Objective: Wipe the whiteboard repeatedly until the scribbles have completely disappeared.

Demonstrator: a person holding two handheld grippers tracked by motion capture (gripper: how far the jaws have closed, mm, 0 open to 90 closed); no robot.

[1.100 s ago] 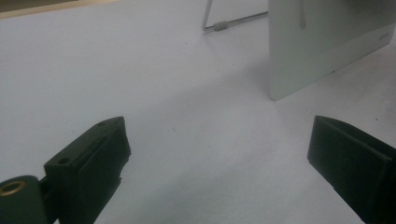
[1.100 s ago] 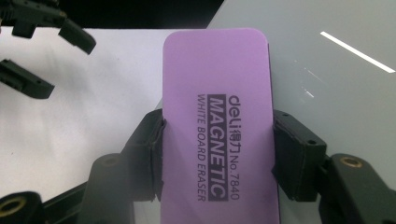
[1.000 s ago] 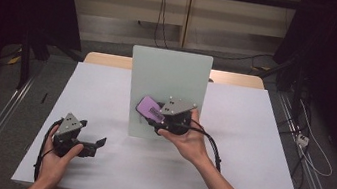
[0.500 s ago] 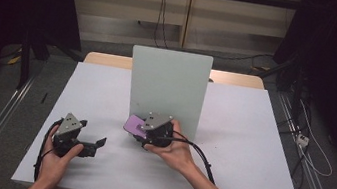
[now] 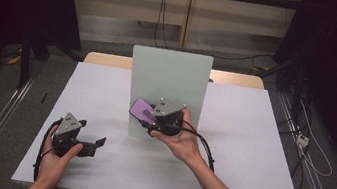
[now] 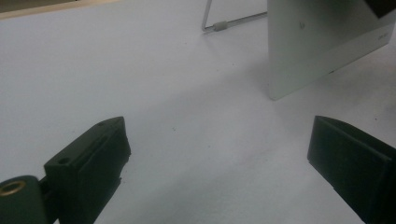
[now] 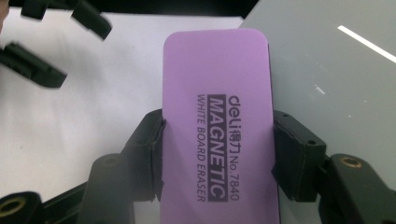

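The right gripper (image 7: 218,154) clamps the purple eraser (image 7: 217,116) by its long sides, most of it jutting beyond the jaws. It lies against the whiteboard (image 5: 171,82). The left gripper (image 6: 219,154) stands wide open over the table (image 6: 140,70), holding nothing, well apart from the eraser.

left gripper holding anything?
No: in the left gripper view its jaws stand wide apart over the bare table, and the left gripper has nothing between them.

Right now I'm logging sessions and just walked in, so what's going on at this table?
A person works two handheld grippers at a white table. The right gripper is shut on a purple whiteboard eraser, held by its long sides at the lower part of a small upright whiteboard, as if to wipe it. The left gripper rests open on the table, off to the left, holding nothing.
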